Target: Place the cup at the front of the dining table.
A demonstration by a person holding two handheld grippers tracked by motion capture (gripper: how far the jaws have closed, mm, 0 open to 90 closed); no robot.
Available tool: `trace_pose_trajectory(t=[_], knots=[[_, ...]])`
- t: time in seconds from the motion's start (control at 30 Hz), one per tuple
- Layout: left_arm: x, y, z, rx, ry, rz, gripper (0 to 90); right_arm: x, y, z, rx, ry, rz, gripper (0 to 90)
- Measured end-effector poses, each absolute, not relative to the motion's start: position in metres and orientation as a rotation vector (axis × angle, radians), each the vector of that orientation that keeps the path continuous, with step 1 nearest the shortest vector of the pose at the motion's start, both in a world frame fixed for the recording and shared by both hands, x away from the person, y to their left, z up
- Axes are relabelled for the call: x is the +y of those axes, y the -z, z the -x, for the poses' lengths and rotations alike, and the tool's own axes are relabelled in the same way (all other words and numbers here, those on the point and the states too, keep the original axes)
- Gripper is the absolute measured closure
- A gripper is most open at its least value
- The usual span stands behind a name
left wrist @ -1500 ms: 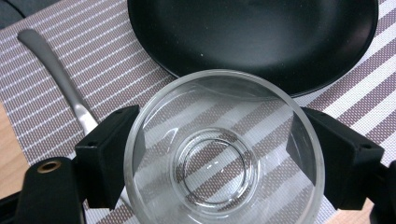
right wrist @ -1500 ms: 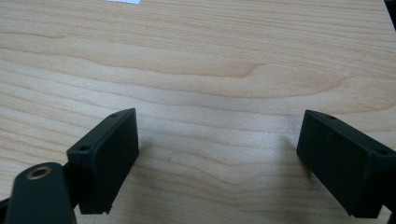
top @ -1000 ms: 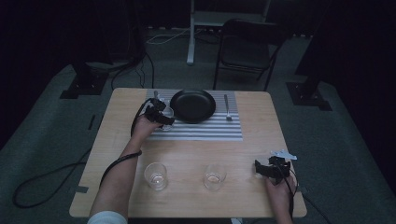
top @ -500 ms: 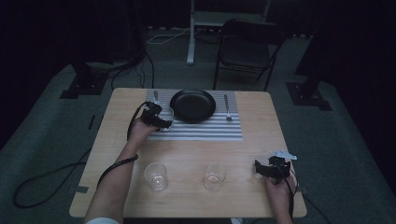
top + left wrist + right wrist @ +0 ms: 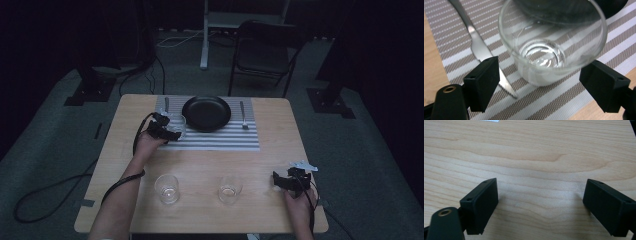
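A clear empty glass stands upright on the striped placemat, beside a table knife. My left gripper is open, one jaw on each side of the glass's near base, neither touching it. From above, the left gripper sits at the mat's left end, next to that glass. My right gripper is open over bare wood with nothing between its jaws. It rests near the table's front right corner.
A black plate lies mid-mat, with a fork to its right and the knife to its left. Two more empty glasses stand near the front of the wooden table. A folding chair stands beyond the table.
My left gripper has drawn back a little toward the person while the glass stays on the mat. The right gripper has not moved.
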State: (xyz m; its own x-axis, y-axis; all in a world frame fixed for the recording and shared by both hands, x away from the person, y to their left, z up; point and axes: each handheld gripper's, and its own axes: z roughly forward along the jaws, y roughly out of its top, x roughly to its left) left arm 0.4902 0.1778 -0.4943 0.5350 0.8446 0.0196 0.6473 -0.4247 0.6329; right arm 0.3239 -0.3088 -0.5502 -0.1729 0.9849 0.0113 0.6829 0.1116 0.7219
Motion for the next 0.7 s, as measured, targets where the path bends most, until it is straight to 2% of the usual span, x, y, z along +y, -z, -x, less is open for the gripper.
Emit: trace_pose_trajectory(t=[0.7], knots=[[0.202, 0.496, -0.466, 1.202, -0.445, -2.105, 17.3, -0.309, 0.55, -0.324, 1.915, -0.828, -1.616, 12.4]])
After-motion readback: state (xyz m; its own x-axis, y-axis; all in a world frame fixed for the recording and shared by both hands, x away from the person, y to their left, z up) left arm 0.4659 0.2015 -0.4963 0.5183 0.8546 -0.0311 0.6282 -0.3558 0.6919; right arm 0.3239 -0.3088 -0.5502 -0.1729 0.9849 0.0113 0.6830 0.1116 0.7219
